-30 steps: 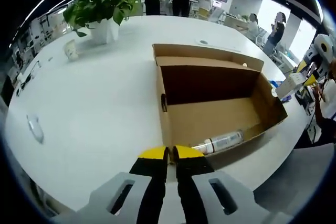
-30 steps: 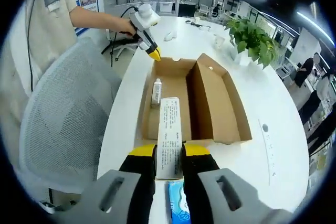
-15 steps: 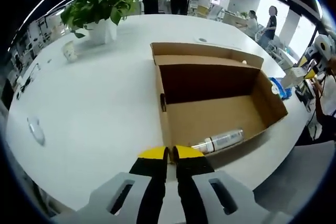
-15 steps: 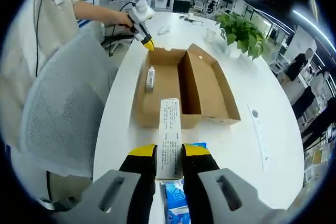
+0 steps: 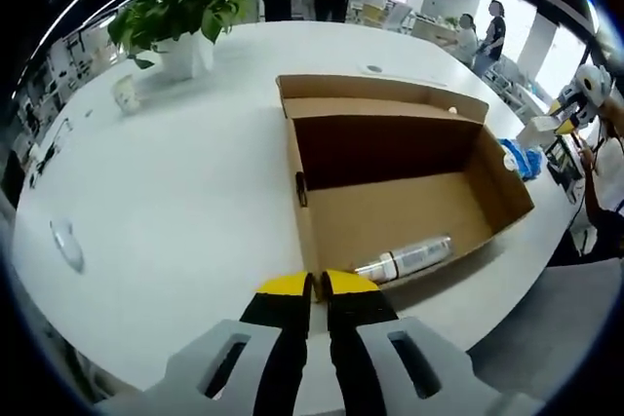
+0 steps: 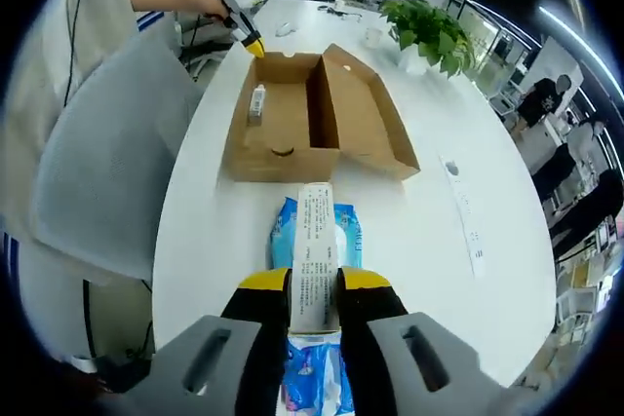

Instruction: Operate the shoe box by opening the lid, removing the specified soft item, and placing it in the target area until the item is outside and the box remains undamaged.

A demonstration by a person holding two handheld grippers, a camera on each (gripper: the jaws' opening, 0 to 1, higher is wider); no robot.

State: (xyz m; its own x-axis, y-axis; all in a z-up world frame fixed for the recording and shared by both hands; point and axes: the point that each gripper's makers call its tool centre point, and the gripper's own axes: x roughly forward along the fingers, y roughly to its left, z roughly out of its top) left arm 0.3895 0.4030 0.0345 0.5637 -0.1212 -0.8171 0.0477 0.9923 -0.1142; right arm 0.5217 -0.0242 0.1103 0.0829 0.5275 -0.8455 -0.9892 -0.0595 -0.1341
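Note:
The brown cardboard shoe box (image 5: 390,177) lies open on the white table (image 5: 175,192), its lid folded back. Inside, a clear bottle (image 5: 405,260) lies near the wall closest to me. My left gripper (image 5: 314,284) is shut and empty at that end of the box. It appears as the left gripper (image 6: 249,38) in the right gripper view, held by a person's hand. My right gripper (image 6: 314,284) is shut on a long white printed pack (image 6: 314,250), raised short of the box (image 6: 292,119). Under it a blue soft pack (image 6: 341,236) rests on the table. More blue shows low between the jaws.
A potted plant (image 5: 180,7) and a small cup (image 5: 127,93) stand at the far side of the table. A grey mesh chair (image 6: 97,172) and a person sit along the table's edge by the box. Other people stand in the background.
The right gripper has drawn back from the box with the white pack still held. The blue pack has come into sight on the table beneath it. The left gripper has stayed put.

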